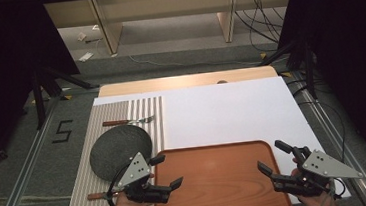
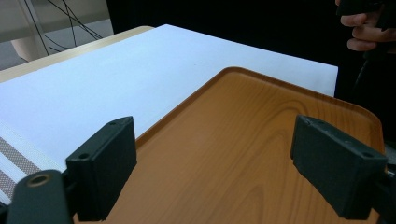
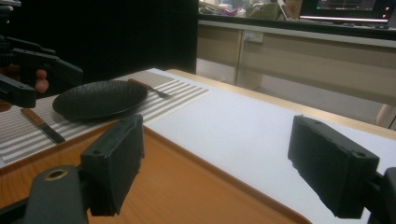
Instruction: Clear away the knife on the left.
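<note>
An empty brown wooden tray (image 1: 218, 180) lies at the near edge of the table on a white board (image 1: 231, 109). My left gripper (image 1: 168, 170) hovers over the tray's left rim, open, with nothing between its fingers. Along its own jaws, the left gripper (image 2: 219, 168) looks across the bare tray (image 2: 243, 140). At the tray's right rim my right gripper (image 1: 272, 156) is also open and empty. The right gripper (image 3: 219, 163) faces left over the tray (image 3: 177, 186) toward a black plate (image 3: 100, 99).
A striped placemat (image 1: 86, 192) on the left carries the black plate (image 1: 119, 146), a fork (image 1: 127, 121) beyond it and a knife (image 1: 96, 196) nearer me. The knife (image 3: 42, 125) lies beside the plate. Cables and shelving stand on the floor past the table.
</note>
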Demonstrator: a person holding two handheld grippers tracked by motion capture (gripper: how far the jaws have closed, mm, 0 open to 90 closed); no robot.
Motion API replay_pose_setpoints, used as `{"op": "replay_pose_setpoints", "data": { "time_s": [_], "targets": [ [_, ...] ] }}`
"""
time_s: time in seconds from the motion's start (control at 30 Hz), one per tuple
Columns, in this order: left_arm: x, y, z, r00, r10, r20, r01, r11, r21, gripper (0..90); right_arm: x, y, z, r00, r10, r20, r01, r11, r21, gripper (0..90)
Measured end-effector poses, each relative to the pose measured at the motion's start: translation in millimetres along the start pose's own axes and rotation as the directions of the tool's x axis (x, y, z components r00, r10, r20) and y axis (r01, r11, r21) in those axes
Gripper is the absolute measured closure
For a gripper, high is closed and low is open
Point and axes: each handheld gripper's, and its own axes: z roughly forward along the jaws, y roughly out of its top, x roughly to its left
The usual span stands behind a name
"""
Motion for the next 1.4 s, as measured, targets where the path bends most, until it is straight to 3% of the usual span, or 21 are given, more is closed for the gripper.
{"op": "replay_pose_setpoints", "data": {
  "time_s": [0.47, 0.6, 0.87, 1.03, 1.2, 1.4],
  "targets": [
    [0.1, 0.7, 0.7, 1.0, 0.003, -0.001, -0.003, 0.9999, 0.01, 14.2, 0.4, -0.1, 0.2, 1.0, -0.003, -0.001, 0.003, 1.0, -0.002, 19.6],
    [2.2, 4.2, -0.5, 0.9999, -0.011, 0.001, 0.011, 0.9999, 0.006, 14.2, 0.1, -0.2, 0.4, 1.0, -0.003, 0.0, 0.003, 1.0, 0.0, 19.5],
    [3.4, 10.5, -3.6, 1.0, -0.002, 0.0, 0.002, 0.9999, 0.017, 14.7, 0.1, -0.3, 0.3, 1.0, -0.002, 0.002, 0.002, 1.0, -0.001, 19.6],
    [4.0, 11.5, -4.5, 0.9989, 0.046, -0.005, -0.046, 0.9946, 0.093, 14.7, -0.3, -0.4, 0.3, 1.0, 0.001, -0.001, -0.001, 1.0, -0.001, 19.6],
    [7.1, 11.9, -8.7, 0.9985, 0.053, 0.009, -0.054, 0.9894, 0.135, 14.9, -0.5, -0.5, 0.4, 1.0, 0.001, 0.002, -0.001, 1.0, -0.001, 19.6],
    [12.7, 12.5, -15.9, 0.9962, 0.085, 0.021, -0.087, 0.9743, 0.208, 15.2, -0.5, -0.7, 0.4, 1.0, 0.006, 0.002, -0.006, 1.0, -0.001, 19.6]
  ]
}}
